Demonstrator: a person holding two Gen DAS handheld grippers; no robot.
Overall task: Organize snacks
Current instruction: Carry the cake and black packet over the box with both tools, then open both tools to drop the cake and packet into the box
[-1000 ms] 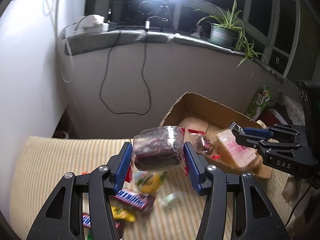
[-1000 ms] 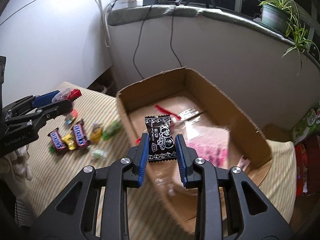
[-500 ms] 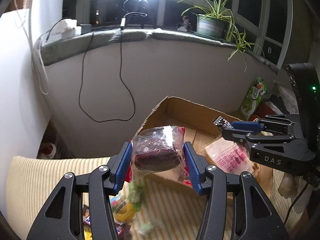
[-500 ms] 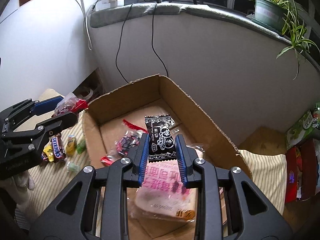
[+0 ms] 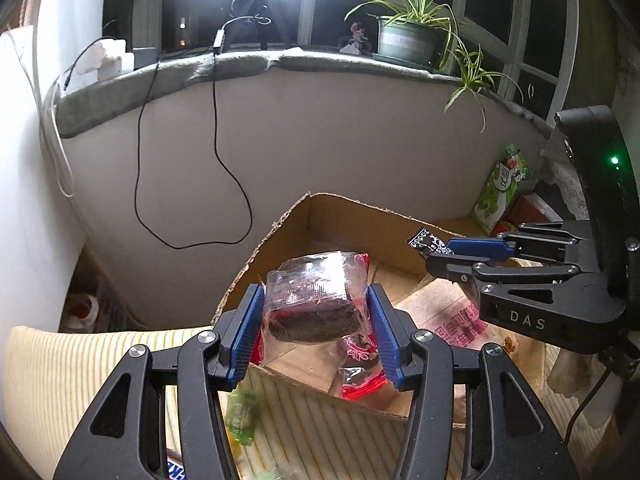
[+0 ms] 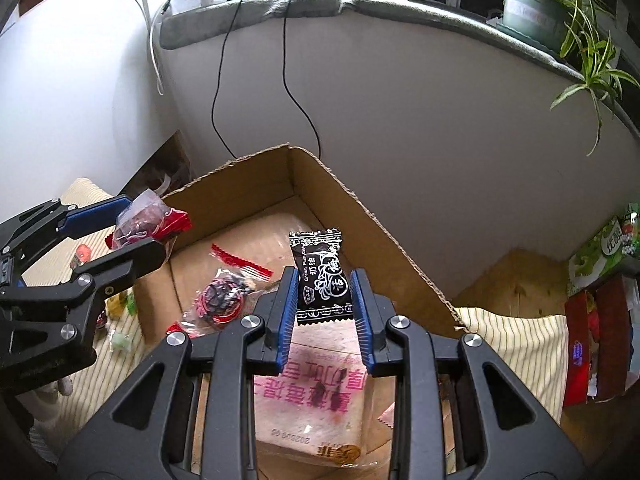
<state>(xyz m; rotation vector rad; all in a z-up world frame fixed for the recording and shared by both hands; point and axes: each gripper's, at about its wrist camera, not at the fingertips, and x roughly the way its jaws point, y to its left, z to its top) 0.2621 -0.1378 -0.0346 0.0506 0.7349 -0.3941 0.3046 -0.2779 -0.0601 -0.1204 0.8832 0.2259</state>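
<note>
The right gripper, jaws pinching an upright black candy packet, hangs over the cardboard box interior, while the left gripper, at its 9 o'clock, clamps a clear-wrapped dark cake just over the near rim.

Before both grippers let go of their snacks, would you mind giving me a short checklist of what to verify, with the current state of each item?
1. Left gripper shut on the clear-wrapped dark snack: ok.
2. Right gripper shut on the black candy packet: ok.
3. Black candy packet above the inside of the cardboard box: ok.
4. Clear-wrapped dark snack past the box's near wall: cannot tell; it sits about over the box's left wall.
5. The grippers apart from each other: ok.
6. Room in the box beside the pink-printed bag and red-sealed packet: ok.
</note>
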